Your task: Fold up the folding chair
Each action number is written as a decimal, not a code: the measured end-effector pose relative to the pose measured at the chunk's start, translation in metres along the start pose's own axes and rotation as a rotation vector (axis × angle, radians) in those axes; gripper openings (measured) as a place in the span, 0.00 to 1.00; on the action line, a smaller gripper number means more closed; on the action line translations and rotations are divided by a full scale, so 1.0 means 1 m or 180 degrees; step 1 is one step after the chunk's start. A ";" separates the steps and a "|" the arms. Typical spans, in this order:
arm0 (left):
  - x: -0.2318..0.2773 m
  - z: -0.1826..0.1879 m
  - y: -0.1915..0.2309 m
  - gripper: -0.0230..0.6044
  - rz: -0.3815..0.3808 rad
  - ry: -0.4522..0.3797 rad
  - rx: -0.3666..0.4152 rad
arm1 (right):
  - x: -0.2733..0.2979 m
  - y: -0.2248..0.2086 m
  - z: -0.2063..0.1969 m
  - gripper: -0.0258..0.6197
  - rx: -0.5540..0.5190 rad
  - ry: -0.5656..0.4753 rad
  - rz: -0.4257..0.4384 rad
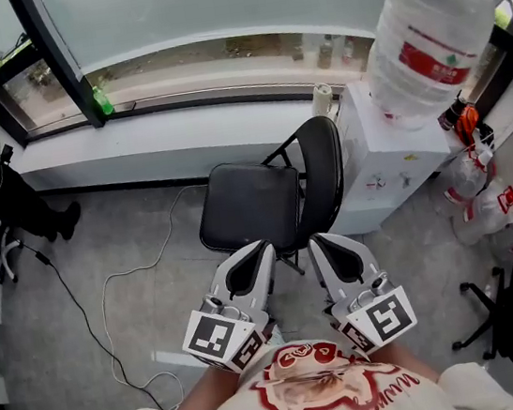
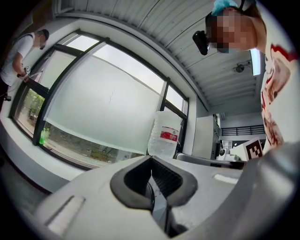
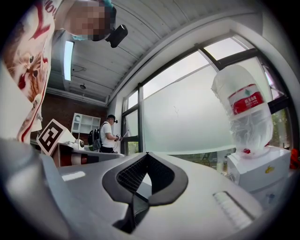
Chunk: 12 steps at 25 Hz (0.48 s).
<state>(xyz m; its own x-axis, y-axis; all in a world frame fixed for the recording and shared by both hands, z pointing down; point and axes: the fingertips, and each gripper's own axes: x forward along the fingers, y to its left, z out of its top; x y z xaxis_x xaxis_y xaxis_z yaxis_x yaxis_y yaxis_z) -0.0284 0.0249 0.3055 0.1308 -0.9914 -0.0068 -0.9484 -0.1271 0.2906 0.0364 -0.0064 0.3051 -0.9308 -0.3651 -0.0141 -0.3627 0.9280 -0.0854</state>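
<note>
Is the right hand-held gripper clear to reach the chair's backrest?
Probably yes: the right hand-held gripper sits near the backrest with nothing between them. Its jaws are shut, and the water dispenser crowds the right side.

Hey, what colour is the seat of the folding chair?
Black. The folding chair has a black seat, which shows best in the head view.

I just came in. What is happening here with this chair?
A person holds a gripper in each hand before a black folding chair that stands open beside a water dispenser. The left gripper and the right gripper are both shut and empty, pointing toward the seat's front edge. Neither grips the chair, so folding has not yet begun.
</note>
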 end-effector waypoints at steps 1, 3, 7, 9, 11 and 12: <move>0.009 0.004 0.010 0.04 -0.0030 0.0006 0.0008 | 0.012 -0.005 0.000 0.08 0.0002 0.0001 -0.0025; 0.027 0.012 0.030 0.04 -0.0088 0.0017 0.0012 | 0.035 -0.016 0.002 0.08 0.0007 -0.0011 -0.0081; 0.062 0.027 0.065 0.04 -0.0227 0.0063 0.0025 | 0.081 -0.039 0.008 0.08 0.0005 -0.0042 -0.0225; 0.076 0.031 0.082 0.04 -0.0299 0.0105 0.0028 | 0.103 -0.050 0.008 0.08 0.0011 -0.0036 -0.0289; 0.089 0.033 0.098 0.04 -0.0373 0.0149 0.0029 | 0.124 -0.059 0.007 0.08 0.0019 -0.0034 -0.0356; 0.094 0.034 0.105 0.04 -0.0409 0.0172 0.0025 | 0.133 -0.063 0.006 0.08 0.0023 -0.0036 -0.0391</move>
<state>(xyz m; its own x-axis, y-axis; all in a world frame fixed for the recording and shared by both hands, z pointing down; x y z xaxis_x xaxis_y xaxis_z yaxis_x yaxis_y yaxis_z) -0.1255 -0.0832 0.3031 0.2664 -0.9638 0.0081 -0.9251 -0.2533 0.2830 -0.0647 -0.1136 0.3022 -0.8788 -0.4770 -0.0144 -0.4737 0.8756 -0.0945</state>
